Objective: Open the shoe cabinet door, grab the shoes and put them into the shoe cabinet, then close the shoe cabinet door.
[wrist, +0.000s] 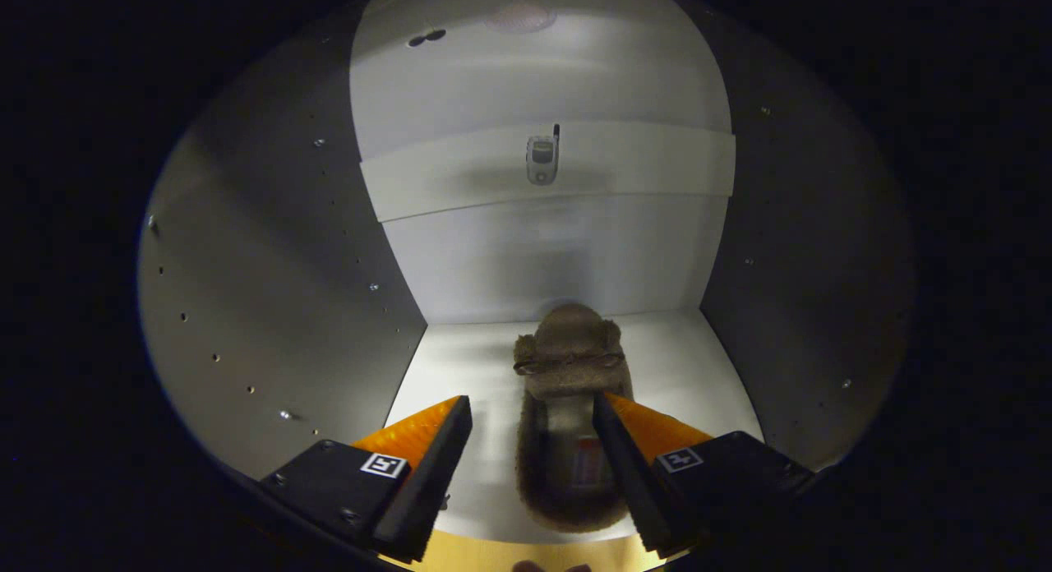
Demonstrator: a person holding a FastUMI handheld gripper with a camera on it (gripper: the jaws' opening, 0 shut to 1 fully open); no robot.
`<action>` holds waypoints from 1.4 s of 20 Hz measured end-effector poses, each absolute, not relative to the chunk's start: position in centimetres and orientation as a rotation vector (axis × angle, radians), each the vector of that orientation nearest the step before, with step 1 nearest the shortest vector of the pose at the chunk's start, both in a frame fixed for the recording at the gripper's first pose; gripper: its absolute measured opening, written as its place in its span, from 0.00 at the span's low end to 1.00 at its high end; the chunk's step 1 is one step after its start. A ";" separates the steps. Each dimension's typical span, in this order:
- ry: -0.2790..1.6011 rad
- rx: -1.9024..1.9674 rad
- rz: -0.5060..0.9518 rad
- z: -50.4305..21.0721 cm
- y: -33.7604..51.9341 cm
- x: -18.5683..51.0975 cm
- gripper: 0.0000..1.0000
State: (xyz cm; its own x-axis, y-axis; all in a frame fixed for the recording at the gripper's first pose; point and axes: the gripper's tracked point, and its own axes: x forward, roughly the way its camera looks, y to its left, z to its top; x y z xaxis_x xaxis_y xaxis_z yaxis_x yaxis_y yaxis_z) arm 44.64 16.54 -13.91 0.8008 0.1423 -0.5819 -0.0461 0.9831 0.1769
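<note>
one brown slipper point(569, 408) lies on the cabinet floor point(699, 366) inside the shoe cabinet point(271, 309), toe toward the back panel point(542, 260), between the fingers and nearer the right one. we find the gripper point(532, 453) spread open, pressing on nothing. we judge the placing step done or nearly so; next calls for backing straight out without snagging the heel, then closing the door.

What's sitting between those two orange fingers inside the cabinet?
In the gripper view, a brown fuzzy slipper lies on the cabinet floor between the open fingers, hugging the right one.
</note>
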 end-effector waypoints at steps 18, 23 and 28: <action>0.150 0.133 0.082 1.0 12.6 25.2 0.99; 0.107 0.088 0.085 1.0 11.2 17.7 0.99; 0.060 0.095 0.108 2.1 9.3 10.3 0.98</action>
State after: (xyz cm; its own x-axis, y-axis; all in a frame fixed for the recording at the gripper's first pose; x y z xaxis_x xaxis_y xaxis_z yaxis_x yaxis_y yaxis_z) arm 10.35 9.29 2.13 0.9924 0.1103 -0.0550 -0.1045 0.9897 0.0981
